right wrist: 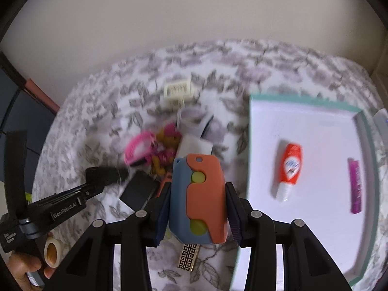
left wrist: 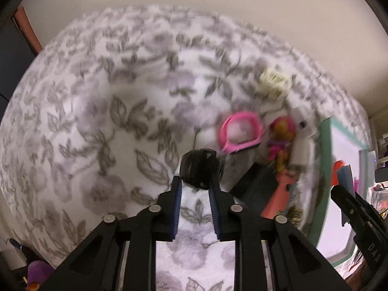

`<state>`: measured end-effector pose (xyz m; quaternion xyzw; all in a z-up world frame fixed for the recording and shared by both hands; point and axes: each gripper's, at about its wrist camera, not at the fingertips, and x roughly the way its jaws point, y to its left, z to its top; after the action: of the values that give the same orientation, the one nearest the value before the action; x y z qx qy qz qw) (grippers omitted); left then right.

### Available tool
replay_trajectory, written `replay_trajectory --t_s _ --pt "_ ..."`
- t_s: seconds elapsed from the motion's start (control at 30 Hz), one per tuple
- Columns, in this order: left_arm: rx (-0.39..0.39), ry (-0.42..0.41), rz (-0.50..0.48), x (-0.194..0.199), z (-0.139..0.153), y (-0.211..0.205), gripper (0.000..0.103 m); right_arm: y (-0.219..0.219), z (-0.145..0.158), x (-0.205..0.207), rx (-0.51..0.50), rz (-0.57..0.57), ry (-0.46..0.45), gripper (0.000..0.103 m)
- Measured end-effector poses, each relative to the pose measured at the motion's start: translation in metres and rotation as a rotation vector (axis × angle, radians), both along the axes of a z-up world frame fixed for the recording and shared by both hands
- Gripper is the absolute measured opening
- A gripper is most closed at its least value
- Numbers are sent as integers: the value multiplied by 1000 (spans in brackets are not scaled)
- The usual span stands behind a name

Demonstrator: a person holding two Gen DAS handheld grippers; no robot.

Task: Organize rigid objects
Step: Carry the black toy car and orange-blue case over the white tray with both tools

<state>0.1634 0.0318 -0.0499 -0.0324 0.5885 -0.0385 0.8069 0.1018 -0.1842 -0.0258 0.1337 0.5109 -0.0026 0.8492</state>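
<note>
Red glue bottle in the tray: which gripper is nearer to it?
Right. The right gripper, holding the orange-blue toy, sits beside the tray with the bottle; the left gripper is beyond the clutter.

left gripper (left wrist: 197, 179): pointed steeply down, jaws nearly together, pads pinching a black object (left wrist: 199, 168) at the tips | right gripper (right wrist: 197, 200): tilted down, jaws part-way apart, pads pressed on both sides of an orange-and-blue toy (right wrist: 197, 198) | bare hand (right wrist: 23, 272): wrapped around the left gripper's handle
</note>
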Motion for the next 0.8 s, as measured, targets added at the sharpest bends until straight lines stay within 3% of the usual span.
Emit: replay_trajectory --t_s 0.1,0.43,0.7,0.8 --pt "-38 -47 -33 -7 22 -9 5 -15 17 -7 -3 -27 -38 44" --pt "-81 -84 -104 -22 41 -39 3 -59 26 -19 26 -114 -50 44" --pt "-208 -67 -71 -16 42 -20 3 -69 28 -22 41 -124 -56 44" --pt "-214 -69 -47 -14 42 -11 3 -69 29 -23 46 -120 -62 44"
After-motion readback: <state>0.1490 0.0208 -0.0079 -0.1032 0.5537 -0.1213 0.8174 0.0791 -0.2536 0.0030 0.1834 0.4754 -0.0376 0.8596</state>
